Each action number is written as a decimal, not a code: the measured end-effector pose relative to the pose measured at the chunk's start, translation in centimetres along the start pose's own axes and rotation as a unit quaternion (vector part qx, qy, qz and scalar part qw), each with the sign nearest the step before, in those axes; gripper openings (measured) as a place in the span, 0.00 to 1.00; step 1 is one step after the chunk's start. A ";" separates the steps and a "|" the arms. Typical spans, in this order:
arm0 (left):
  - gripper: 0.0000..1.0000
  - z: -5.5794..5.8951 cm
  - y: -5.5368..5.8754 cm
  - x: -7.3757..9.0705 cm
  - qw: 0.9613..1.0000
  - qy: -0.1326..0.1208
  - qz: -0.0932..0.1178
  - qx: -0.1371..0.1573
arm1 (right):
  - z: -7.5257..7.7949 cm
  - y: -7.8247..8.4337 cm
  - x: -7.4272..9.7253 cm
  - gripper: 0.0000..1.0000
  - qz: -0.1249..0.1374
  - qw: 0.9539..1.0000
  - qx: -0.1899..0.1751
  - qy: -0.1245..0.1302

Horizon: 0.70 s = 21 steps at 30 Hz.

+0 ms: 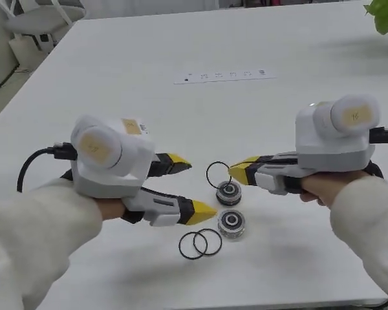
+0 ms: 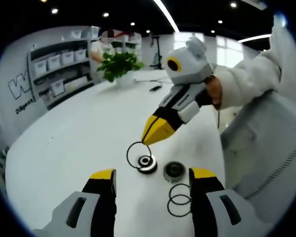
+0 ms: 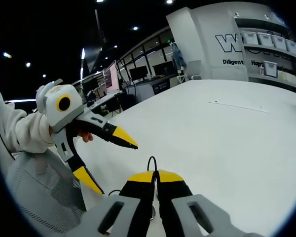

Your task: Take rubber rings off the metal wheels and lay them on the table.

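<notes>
Our right gripper (image 1: pixel 233 172) has its jaws pressed together on a thin black rubber ring (image 1: pixel 207 175), pinched right at the yellow tips. In the head view the ring reads as a nearly full circle hanging off those tips toward the left gripper (image 1: pixel 200 188). In the right gripper view it's edge-on, just a skinny loop poking forward past the tips, so its flat side runs along the jaws.

The left gripper is spread wide, with nothing in it.

Just under the pinched ring sits the far wheel (image 1: pixel 229 192). The near wheel (image 1: pixel 231 223) is right off the left gripper's lower tip. Both lie flat with the axle hole pointing up, and each has a shiny metal hub and a dark outer band.

The left gripper view adds that the ring's bottom edge overlaps the far wheel, though we can't tell if they actually touch. It also puts the two loose rings (image 1: pixel 200 244) just inside its right jaw. They lie flat and overlapping on the smooth white table (image 1: pixel 181 110).
</notes>
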<state>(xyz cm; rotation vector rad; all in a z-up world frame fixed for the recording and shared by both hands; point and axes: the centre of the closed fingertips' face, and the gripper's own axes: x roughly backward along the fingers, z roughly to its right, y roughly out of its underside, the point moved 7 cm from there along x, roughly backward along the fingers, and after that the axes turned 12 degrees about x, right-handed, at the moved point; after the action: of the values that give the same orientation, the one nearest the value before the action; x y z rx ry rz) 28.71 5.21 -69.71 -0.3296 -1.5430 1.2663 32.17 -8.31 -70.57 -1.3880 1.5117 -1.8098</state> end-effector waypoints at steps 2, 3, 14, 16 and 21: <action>0.62 0.0 0.2 0.4 1.000 -0.003 0.001 -0.001 | -0.2 -0.1 0.1 0.00 0.003 1.000 -0.002 -0.004; 0.62 0.0 0.3 0.6 1.000 -0.004 0.000 -0.001 | -0.3 -0.2 0.1 0.00 0.004 1.000 -0.002 -0.005; 0.76 1.0 1.5 2.9 1.000 0.000 0.010 -0.002 | -1.7 -0.8 0.2 0.00 0.014 0.999 -0.001 -0.038; 0.79 1.0 1.5 3.1 1.000 -0.002 0.014 0.000 | -1.9 -0.8 0.2 0.00 0.013 0.999 -0.001 -0.042; 0.85 1.1 1.4 3.5 1.000 0.002 0.026 0.003 | -2.5 -0.8 0.1 0.00 0.009 0.999 0.003 -0.053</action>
<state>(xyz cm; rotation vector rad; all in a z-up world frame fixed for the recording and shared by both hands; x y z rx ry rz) 25.82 7.74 -68.90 -0.3710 -1.5361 1.3089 30.20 -6.89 -69.62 -1.4400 1.4576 -1.7006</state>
